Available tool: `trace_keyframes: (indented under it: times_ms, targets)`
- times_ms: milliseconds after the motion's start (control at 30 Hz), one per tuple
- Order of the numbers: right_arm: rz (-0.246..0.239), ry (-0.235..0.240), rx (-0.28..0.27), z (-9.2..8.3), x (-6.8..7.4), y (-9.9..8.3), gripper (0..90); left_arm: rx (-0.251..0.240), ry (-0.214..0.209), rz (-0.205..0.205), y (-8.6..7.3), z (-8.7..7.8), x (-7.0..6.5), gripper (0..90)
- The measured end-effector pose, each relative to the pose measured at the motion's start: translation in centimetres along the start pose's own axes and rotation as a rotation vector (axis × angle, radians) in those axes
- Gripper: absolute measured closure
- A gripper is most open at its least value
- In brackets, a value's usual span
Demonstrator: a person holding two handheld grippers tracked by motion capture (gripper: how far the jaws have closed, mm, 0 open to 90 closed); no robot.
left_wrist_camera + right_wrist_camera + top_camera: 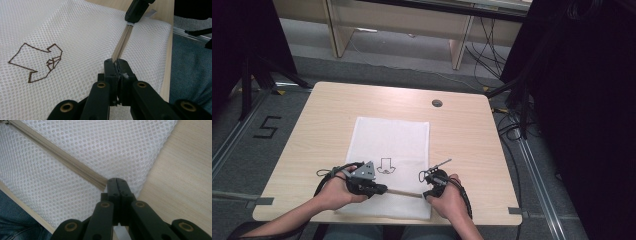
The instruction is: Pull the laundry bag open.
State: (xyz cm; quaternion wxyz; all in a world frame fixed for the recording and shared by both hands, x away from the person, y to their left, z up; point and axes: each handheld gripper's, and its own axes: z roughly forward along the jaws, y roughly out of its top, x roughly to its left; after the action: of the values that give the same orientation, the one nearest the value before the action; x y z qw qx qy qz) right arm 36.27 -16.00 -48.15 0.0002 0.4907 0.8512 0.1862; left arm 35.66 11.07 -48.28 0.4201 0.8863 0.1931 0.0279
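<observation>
A white mesh bag lies flat on the wooden table, with a brown stitched outline figure on it. Its beige zipper runs along the near edge. My left gripper is shut at the zipper's left part, and a small white bit that looks like the zipper pull sits between its jaws. My right gripper is shut on the zipper's right end, at the bag's corner. It also appears far off in the left gripper view as the right gripper.
A round cable hole sits near the table's far edge. Black curtains and stand legs flank the table, with cables on the floor at right. A "5" is taped on the floor at left. Wooden furniture legs stand beyond.
</observation>
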Motion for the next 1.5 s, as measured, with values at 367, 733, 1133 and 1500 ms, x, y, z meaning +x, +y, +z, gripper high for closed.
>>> trace_keyframes:
  times_ms: [367, 733, 1133, 1500]
  targets:
    - [0.002, 0.001, 0.001, 0.0, 0.0, 0.0, 90.0, -0.005, 0.017, -0.024, -0.8, -1.0, 0.4, 87.1]
    - [-0.018, 0.005, 0.000, 0.0, -0.2, 0.0, 90.0, -0.004, 0.021, -0.028, -1.2, -1.5, 0.7, 87.1]
    - [-0.028, 0.001, -0.008, 0.0, -0.2, 0.0, 90.0, -0.004, 0.020, -0.029, -1.4, -2.1, 0.9, 87.2]
    - [-0.025, 0.005, -0.011, 0.0, -0.2, 0.0, 90.0, -0.001, 0.032, -0.054, -1.7, -2.4, 0.9, 87.3]
